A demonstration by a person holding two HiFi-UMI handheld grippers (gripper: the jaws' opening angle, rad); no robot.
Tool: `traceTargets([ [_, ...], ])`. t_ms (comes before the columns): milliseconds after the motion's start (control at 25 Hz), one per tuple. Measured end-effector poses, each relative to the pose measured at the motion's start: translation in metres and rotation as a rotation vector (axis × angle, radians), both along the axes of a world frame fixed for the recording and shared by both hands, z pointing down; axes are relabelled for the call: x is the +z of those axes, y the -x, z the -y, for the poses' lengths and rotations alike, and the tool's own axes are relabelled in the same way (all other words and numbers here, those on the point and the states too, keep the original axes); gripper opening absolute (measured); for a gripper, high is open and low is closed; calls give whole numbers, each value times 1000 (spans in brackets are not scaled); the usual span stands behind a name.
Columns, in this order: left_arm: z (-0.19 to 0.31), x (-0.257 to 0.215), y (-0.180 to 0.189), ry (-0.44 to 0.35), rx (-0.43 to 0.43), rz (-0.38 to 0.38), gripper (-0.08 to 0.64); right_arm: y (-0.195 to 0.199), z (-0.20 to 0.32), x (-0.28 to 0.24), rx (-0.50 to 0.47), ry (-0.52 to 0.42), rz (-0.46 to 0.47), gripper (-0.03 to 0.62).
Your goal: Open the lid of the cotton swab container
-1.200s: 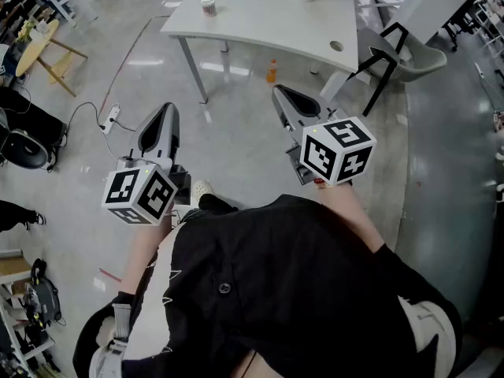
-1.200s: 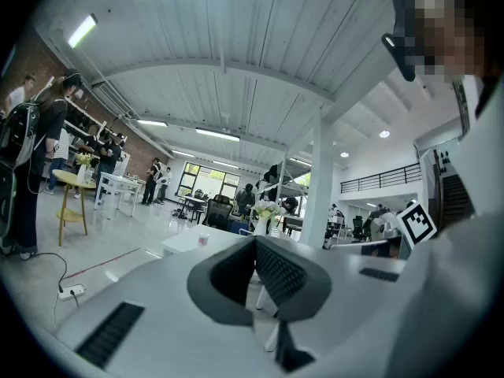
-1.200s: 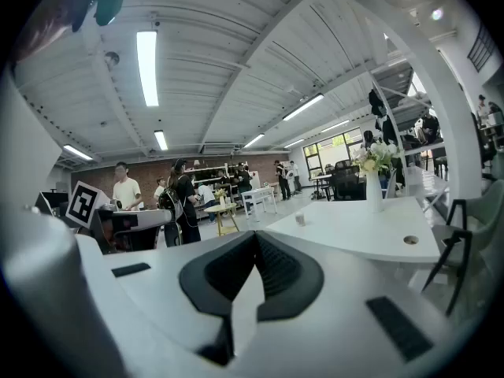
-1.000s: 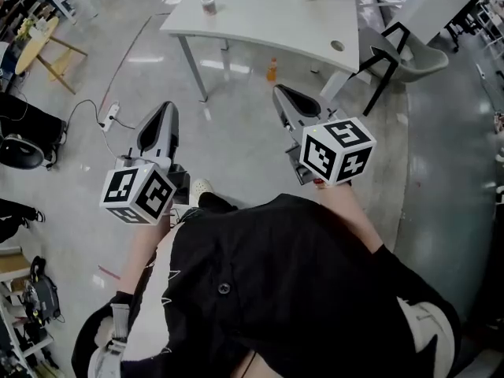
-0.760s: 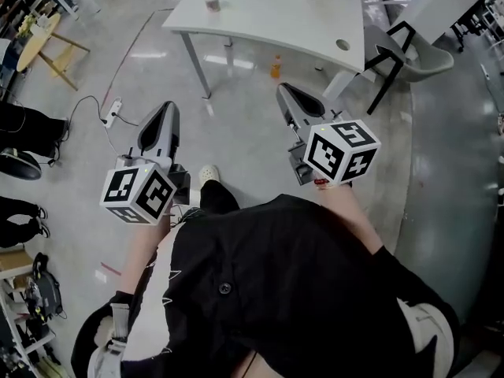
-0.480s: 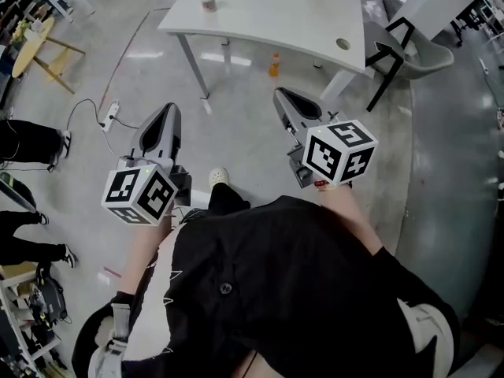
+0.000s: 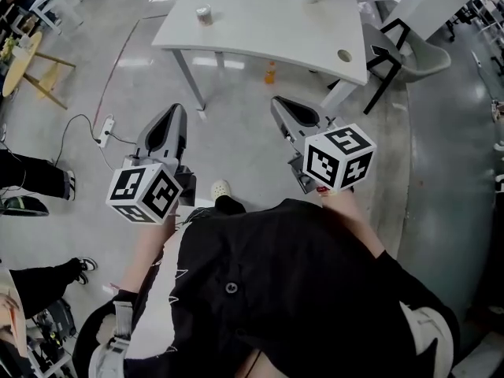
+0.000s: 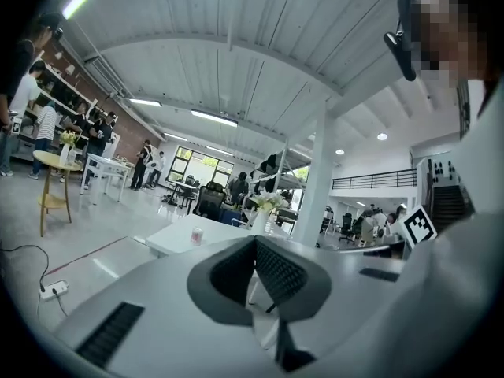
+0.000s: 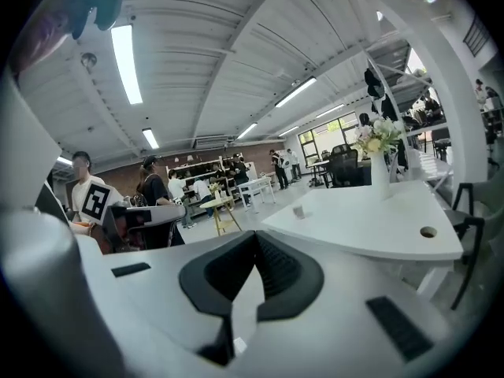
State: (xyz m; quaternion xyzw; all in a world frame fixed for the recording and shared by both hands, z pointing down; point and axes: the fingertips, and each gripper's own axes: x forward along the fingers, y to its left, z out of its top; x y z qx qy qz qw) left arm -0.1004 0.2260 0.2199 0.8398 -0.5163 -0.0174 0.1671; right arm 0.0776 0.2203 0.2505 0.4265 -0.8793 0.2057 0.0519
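My left gripper (image 7: 174, 110) at centre-left and right gripper (image 7: 277, 101) at centre both have jaws pressed together, empty, with the cotton swab container (image 7: 204, 14) standing on the white table (image 7: 268, 22), upper left.

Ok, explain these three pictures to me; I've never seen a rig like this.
No robot here: a person holds a hand-held claw in each hand. The top-down picture comes from a camera on the person's head and shows the left claw and the right claw. The other two pictures come from cameras riding on each claw, looking along its jaws. Both claws are shut and empty, held over the floor. Ahead stands a white table with a small container on it, out of reach for now.
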Motion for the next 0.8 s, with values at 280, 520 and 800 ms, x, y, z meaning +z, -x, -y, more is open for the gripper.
traceTargets([
  [280,49,-11,11,-13,52,3,11,15,42,-8,31,6,8,5],
  [520,83,-25,36,-46,72,0,11,44,72,-18,31,6,36,5],
  [800,116,-27,72,-63,85,-4,11,82,105,-22,39,-2,54,5],
])
